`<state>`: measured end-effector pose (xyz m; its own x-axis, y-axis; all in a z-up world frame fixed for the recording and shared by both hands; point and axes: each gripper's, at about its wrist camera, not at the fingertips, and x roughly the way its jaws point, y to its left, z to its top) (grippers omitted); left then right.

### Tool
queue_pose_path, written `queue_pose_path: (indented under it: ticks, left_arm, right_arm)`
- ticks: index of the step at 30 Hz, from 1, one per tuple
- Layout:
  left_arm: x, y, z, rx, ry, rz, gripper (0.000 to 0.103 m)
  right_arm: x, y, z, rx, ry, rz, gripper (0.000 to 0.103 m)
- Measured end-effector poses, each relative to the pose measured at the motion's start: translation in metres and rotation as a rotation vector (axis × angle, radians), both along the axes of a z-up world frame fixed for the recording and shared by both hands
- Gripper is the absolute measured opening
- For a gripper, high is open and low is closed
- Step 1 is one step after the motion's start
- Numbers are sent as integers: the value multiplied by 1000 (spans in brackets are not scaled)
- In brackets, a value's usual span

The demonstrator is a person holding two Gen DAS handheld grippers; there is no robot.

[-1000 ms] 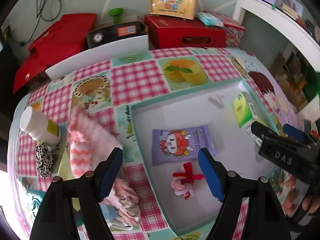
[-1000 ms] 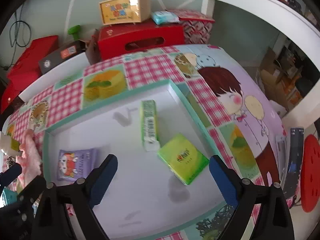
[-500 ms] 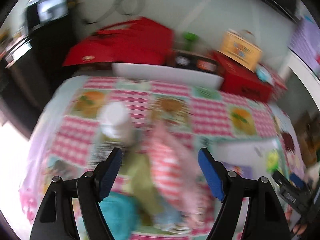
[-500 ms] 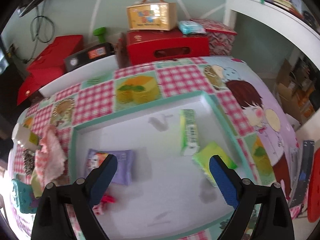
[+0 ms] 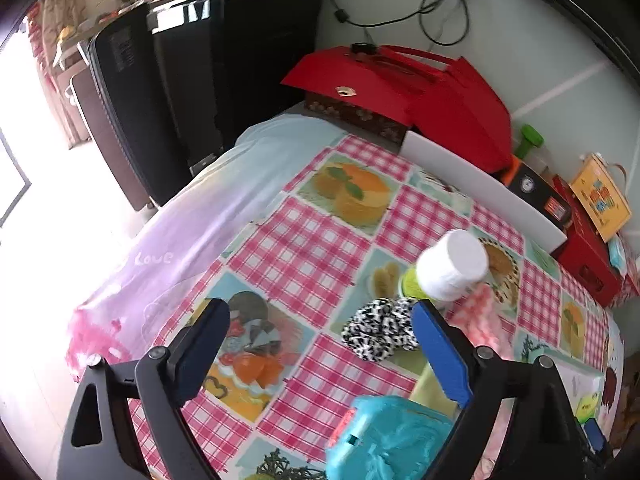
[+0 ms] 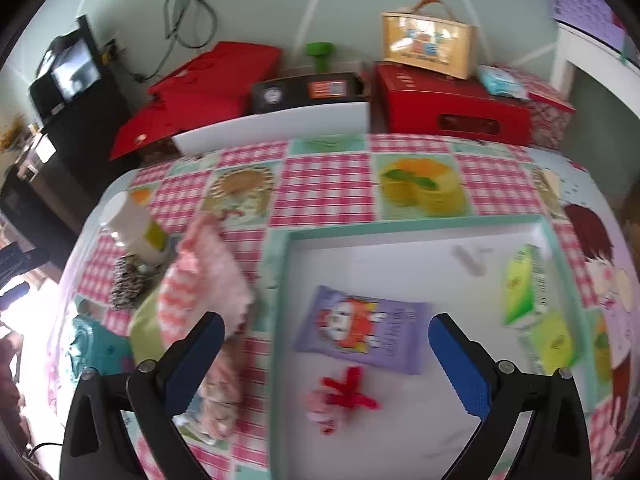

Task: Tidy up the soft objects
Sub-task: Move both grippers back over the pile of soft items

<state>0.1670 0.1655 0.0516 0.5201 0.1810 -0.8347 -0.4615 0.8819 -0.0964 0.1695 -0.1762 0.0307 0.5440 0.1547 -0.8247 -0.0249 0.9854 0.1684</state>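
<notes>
My left gripper (image 5: 320, 350) is open and empty above the table's left end. A leopard-print scrunchie (image 5: 380, 334) lies just ahead between its fingers, beside a white bottle (image 5: 450, 270), a pink towel (image 5: 486, 320) and a teal soft item (image 5: 386, 440). My right gripper (image 6: 324, 354) is open and empty over the tray (image 6: 416, 228). The tray holds a purple tissue pack (image 6: 362, 334), a small pink-and-red bow (image 6: 340, 400) and two green packs (image 6: 522, 288). The pink towel (image 6: 204, 280), scrunchie (image 6: 128, 284) and bottle (image 6: 134, 226) lie left of the tray.
Red boxes (image 6: 452, 104), a black box (image 6: 308, 90), a yellow carry box (image 6: 428, 46) and a white board (image 6: 276, 128) stand behind the table. A black cabinet (image 5: 200, 80) stands off the left end. The tablecloth (image 5: 308, 240) is checked pink.
The left gripper has swung left, from over the tray to the table's left end by the scrunchie. The right gripper has shifted left, so the purple pack now lies between its fingers.
</notes>
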Motion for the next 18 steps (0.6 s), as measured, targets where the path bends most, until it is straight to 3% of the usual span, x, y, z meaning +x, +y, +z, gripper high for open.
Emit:
queue_pose_path:
  ticks: [11, 18]
  left_arm:
    - [24, 10, -33, -82, 66, -49, 92]
    - [43, 8, -45, -141, 100, -127, 92]
  right_arm:
    - [22, 56, -6, 30, -24, 142, 103]
    - [39, 75, -17, 73, 17, 188, 103]
